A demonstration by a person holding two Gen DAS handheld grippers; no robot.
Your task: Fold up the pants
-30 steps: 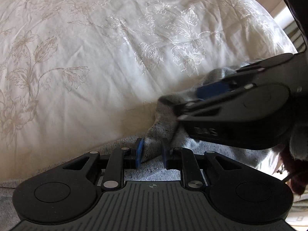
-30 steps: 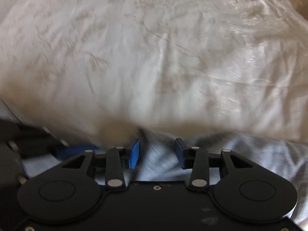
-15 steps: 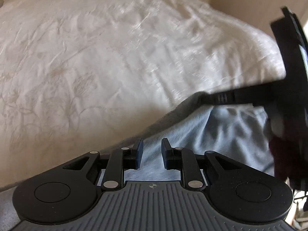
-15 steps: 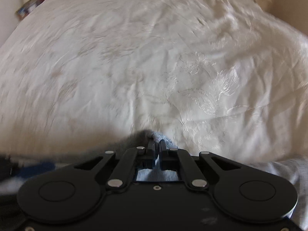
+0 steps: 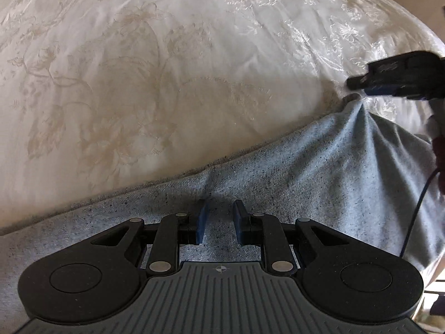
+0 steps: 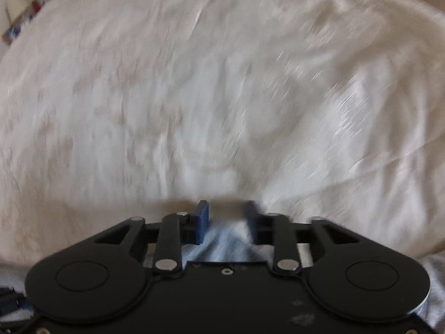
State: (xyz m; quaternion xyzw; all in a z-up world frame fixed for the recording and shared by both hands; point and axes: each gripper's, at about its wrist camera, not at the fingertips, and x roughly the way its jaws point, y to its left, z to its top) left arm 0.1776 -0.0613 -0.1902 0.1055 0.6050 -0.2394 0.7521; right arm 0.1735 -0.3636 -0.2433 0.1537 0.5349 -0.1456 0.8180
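With the grey pants [image 5: 319, 172] spread on the white bedspread [image 5: 167, 69], my left gripper [image 5: 219, 221] sits part-open over cloth, gripping nothing visible, right gripper [image 6: 226, 218] has just reopened astride a fold; next regrip edge, fold across.

The whole right wrist view is smeared by motion: the white bedspread [image 6: 222, 83] shows no clear pattern, and the far finger of the right gripper [image 6: 226, 217] is a blue blur. Whether its fingers touch the grey pants [image 6: 222, 246] between them cannot be told. In the left wrist view the pants [image 5: 319, 172] run off the bottom and right edges, and the left gripper [image 5: 219, 220] body hides the cloth beneath it.
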